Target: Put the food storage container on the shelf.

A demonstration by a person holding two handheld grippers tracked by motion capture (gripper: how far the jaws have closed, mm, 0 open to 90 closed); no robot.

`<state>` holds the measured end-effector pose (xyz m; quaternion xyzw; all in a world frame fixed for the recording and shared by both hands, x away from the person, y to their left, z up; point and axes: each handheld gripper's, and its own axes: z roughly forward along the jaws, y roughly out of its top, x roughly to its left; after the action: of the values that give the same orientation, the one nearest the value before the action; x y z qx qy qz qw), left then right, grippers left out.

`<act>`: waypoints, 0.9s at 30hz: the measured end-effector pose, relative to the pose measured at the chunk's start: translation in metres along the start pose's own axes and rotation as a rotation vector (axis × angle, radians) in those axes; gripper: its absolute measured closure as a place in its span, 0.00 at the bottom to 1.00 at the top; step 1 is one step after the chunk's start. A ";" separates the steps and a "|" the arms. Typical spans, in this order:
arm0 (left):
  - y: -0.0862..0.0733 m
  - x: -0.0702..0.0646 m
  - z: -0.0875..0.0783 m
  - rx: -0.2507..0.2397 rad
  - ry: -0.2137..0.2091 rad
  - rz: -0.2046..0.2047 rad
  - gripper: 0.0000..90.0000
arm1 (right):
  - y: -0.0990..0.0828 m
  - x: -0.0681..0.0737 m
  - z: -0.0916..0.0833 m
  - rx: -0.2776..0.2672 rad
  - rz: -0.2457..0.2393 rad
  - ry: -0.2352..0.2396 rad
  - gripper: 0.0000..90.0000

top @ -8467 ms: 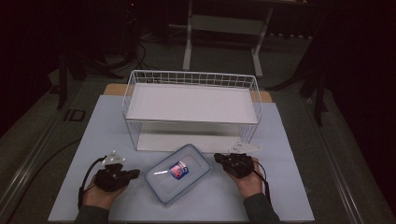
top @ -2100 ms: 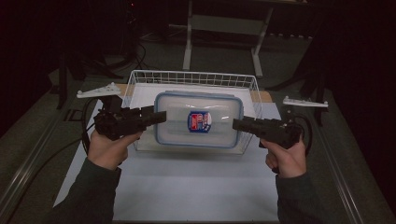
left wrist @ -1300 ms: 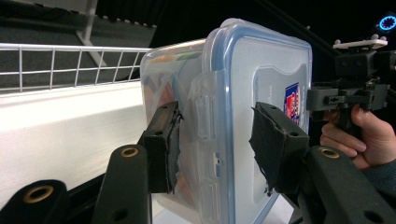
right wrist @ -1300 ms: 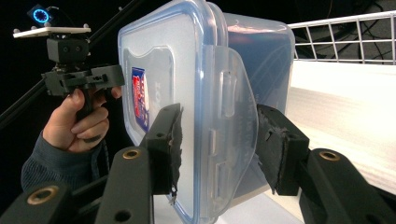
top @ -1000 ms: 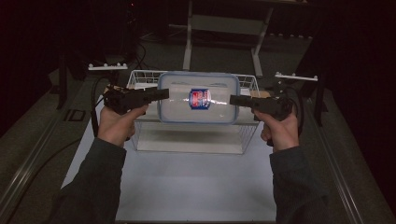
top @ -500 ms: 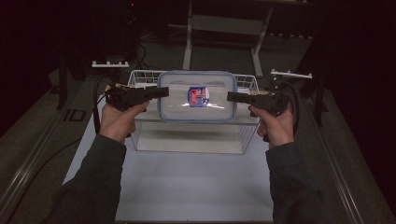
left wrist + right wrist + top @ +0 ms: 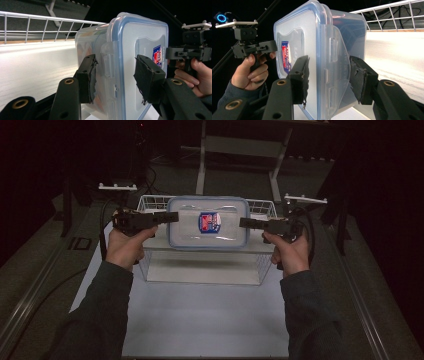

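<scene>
A clear plastic container (image 7: 207, 222) with a blue-rimmed lid and a red and blue label hangs in the air over the white wire basket (image 7: 150, 202), lid up. My left gripper (image 7: 172, 216) is shut on its left end and my right gripper (image 7: 243, 223) on its right end. In the left gripper view the two pads of the left gripper (image 7: 116, 80) press the container (image 7: 130, 50) at the lid clasp. In the right gripper view the right gripper (image 7: 328, 80) clamps the container (image 7: 312, 37) the same way, with the left gripper (image 7: 273, 48) at the far end.
The wire basket (image 7: 37, 18) has a white floor and stands on a white mat (image 7: 200, 315) that stretches toward me. Dark floor surrounds the table. A metal stand (image 7: 240, 145) rises behind the basket. Cables trail from both grippers.
The container lay on the mat in front of the basket; both grippers lifted it and carried it forward over the basket. Over the last second it has barely moved.
</scene>
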<state>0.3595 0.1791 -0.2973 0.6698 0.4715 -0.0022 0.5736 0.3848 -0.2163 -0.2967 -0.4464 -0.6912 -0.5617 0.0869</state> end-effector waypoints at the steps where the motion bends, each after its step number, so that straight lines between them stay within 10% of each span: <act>1: 0.000 0.001 0.000 0.000 0.001 -0.001 0.58 | 0.000 -0.001 0.001 -0.002 0.001 0.000 0.58; 21: 0.003 0.014 0.018 -0.011 0.046 -0.047 0.58 | -0.003 -0.024 0.015 -0.009 0.107 -0.014 0.55; 27: 0.004 0.013 0.028 -0.038 0.151 -0.009 0.57 | 0.000 -0.032 0.024 -0.037 0.140 -0.023 0.51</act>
<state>0.3845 0.1659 -0.3112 0.6552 0.5162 0.0546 0.5489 0.4122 -0.2127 -0.3249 -0.5017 -0.6487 -0.5616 0.1100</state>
